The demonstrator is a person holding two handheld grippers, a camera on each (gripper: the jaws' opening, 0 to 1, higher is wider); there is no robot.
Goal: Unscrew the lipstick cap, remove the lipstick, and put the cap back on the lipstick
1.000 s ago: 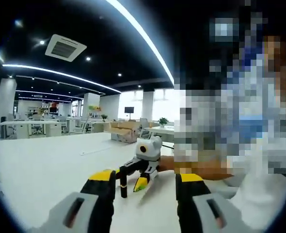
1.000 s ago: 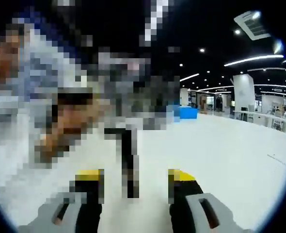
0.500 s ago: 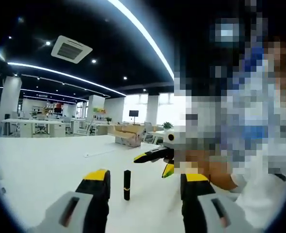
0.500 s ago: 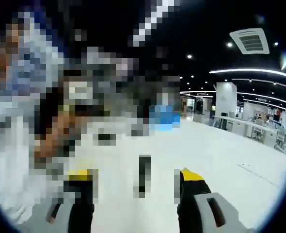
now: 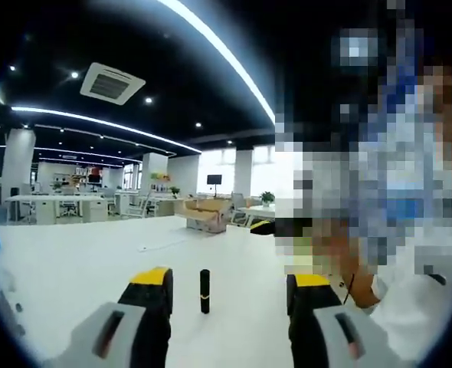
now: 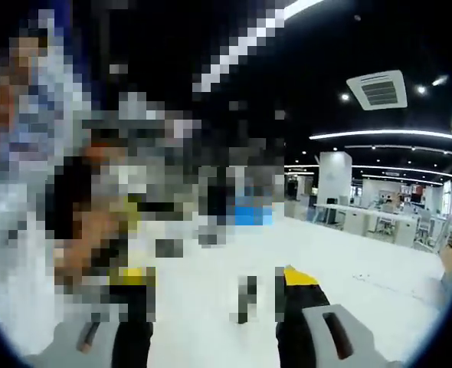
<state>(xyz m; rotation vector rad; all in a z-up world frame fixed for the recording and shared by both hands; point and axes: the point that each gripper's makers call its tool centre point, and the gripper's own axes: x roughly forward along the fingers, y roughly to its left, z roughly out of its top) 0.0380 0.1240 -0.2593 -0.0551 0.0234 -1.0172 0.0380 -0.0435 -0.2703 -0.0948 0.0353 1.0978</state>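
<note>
A slim black lipstick [image 5: 204, 291] stands upright with its cap on, on the white table [image 5: 73, 268]. It rises just ahead of my left gripper [image 5: 230, 282], nearer the left jaw, and the jaws stand wide apart with nothing between them. The yellow tip of my right gripper [image 5: 261, 226] pokes in from the right, higher up and clear of the lipstick. In the right gripper view the lipstick [image 6: 246, 299] shows as a blurred dark stick close to the right jaw. My right gripper [image 6: 214, 277] is open and holds nothing.
A person sits close at the table's edge, their white sleeve [image 5: 410, 307] beside my left gripper. Cardboard boxes [image 5: 207, 212] and office desks [image 5: 50, 207] stand far behind. A blue box [image 6: 249, 215] lies further back on the table.
The right gripper, which was down around the lipstick, has lifted off it and drawn back to the right. The lipstick stays standing alone. Both cameras have tilted slightly.
</note>
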